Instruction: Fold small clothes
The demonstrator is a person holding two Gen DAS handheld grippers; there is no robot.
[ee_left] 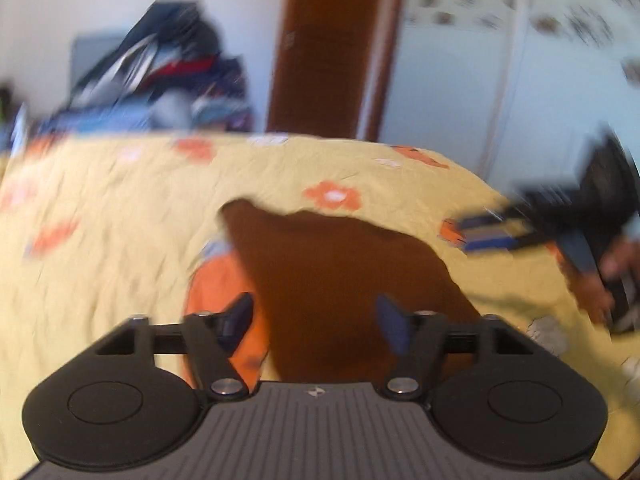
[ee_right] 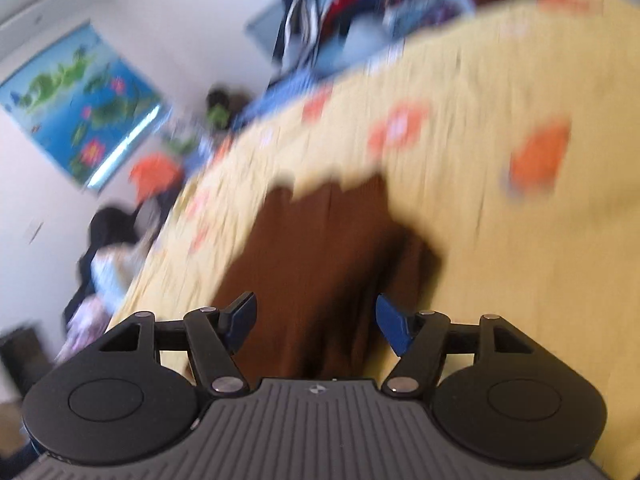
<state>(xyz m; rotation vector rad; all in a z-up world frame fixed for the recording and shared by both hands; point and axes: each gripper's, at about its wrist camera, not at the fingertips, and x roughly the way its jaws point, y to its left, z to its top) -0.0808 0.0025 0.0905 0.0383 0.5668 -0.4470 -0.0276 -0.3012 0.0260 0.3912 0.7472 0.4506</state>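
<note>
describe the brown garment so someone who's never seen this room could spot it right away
Start with the bed, covered by a yellow sheet printed with orange flowers. On it, just ahead of the open left gripper, lies the brown garment, spread flat. It is the only dark, plain, unpatterned piece on the bed; the orange cloth beside its left edge is bright, and the clothes pile sits beyond the bed.

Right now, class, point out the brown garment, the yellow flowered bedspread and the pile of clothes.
brown garment [ee_left: 340, 280]: left wrist view, middle of the cloth.
yellow flowered bedspread [ee_left: 120, 200]: left wrist view, bare stretch at left.
pile of clothes [ee_left: 160, 68]: left wrist view, centre of the heap.
</note>
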